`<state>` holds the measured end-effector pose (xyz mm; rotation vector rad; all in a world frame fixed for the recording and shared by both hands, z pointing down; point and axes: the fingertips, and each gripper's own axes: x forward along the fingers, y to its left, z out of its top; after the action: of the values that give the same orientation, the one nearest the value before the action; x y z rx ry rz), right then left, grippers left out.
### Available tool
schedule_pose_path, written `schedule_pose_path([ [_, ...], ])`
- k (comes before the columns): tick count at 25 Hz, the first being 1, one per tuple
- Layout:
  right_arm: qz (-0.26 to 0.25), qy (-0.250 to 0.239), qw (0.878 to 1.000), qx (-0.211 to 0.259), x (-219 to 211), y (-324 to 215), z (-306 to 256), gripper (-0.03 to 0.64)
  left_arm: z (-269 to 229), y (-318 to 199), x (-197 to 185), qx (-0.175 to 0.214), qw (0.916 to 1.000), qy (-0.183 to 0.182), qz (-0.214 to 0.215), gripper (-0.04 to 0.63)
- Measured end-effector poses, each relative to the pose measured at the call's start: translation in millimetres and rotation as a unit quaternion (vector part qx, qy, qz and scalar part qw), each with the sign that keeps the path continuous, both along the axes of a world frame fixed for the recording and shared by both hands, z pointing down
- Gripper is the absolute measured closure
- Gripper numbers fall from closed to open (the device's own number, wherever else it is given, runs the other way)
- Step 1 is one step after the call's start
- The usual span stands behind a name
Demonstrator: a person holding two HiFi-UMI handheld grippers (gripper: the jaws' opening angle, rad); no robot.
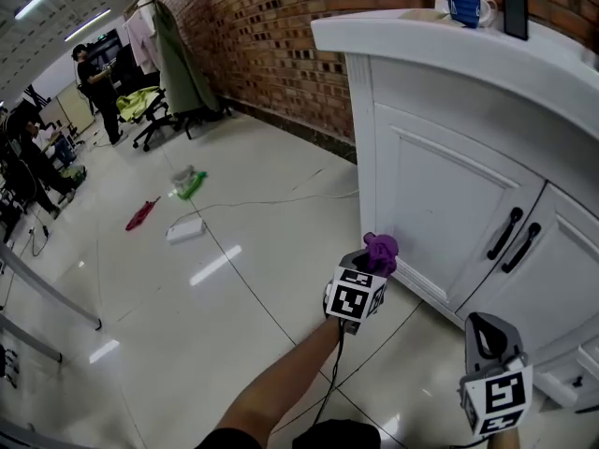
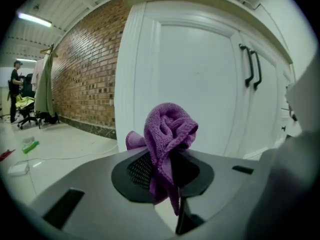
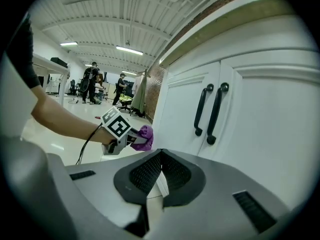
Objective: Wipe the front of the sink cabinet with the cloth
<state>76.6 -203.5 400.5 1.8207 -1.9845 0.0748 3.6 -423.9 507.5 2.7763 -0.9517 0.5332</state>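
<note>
The white sink cabinet (image 1: 440,195) stands at the right, with two black door handles (image 1: 513,237). My left gripper (image 1: 372,260) is shut on a bunched purple cloth (image 1: 382,248), held low by the left door's bottom corner. In the left gripper view the cloth (image 2: 167,129) sticks up from the shut jaws in front of the door panel (image 2: 200,74); I cannot tell if it touches. My right gripper (image 1: 488,330) hangs lower right before the cabinet, shut and empty. Its own view shows the handles (image 3: 210,111) and the cloth (image 3: 145,133).
A blue-printed cup (image 1: 466,7) and a dark phone-like slab (image 1: 516,10) stand on the countertop. On the glossy floor lie a cable (image 1: 281,199), a white box (image 1: 185,229), a green bottle (image 1: 190,184) and a red rag (image 1: 142,214). Chairs and people are far left.
</note>
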Motion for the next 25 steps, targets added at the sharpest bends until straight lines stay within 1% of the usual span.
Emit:
schedule_pose_path([
  [3, 0.018, -0.002, 1.000, 0.014, -12, 6, -20, 0.615, -38, 35, 11, 0.020, 0.9985, 0.017, 0.049, 0.517],
  [5, 0.030, -0.007, 0.999, 0.021, -16, 13, -31, 0.615, -64, 60, 18, 0.032, 0.9955, 0.030, 0.084, 0.517],
  [8, 0.067, -0.016, 0.997, 0.035, -12, 33, -51, 0.615, -103, 97, 29, 0.054, 0.9884, 0.059, 0.129, 0.517],
  [10, 0.090, -0.005, 0.995, 0.051, -6, 49, -67, 0.615, -131, 120, 37, 0.068, 0.9827, 0.077, 0.154, 0.517],
  [12, 0.108, 0.005, 0.993, 0.057, -2, 64, -81, 0.615, -156, 145, 45, 0.076, 0.9772, 0.087, 0.178, 0.517],
  [14, 0.117, 0.003, 0.991, 0.061, -1, 74, -90, 0.615, -181, 164, 52, 0.081, 0.9731, 0.097, 0.193, 0.517],
  [16, 0.117, -0.004, 0.991, 0.069, 1, 85, -99, 0.615, -206, 179, 60, 0.082, 0.9711, 0.106, 0.197, 0.517],
  [18, 0.109, -0.009, 0.991, 0.076, 5, 97, -111, 0.615, -230, 189, 73, 0.089, 0.9708, 0.110, 0.193, 0.517],
  [20, 0.094, -0.005, 0.993, 0.073, 11, 112, -118, 0.615, -250, 192, 89, 0.100, 0.9737, 0.109, 0.174, 0.517],
  [23, 0.071, 0.008, 0.996, 0.050, 20, 137, -118, 0.615, -262, 193, 111, 0.118, 0.9799, 0.088, 0.135, 0.517],
  [25, 0.048, 0.000, 0.997, 0.060, 28, 150, -115, 0.615, -269, 189, 127, 0.125, 0.9830, 0.077, 0.110, 0.517],
])
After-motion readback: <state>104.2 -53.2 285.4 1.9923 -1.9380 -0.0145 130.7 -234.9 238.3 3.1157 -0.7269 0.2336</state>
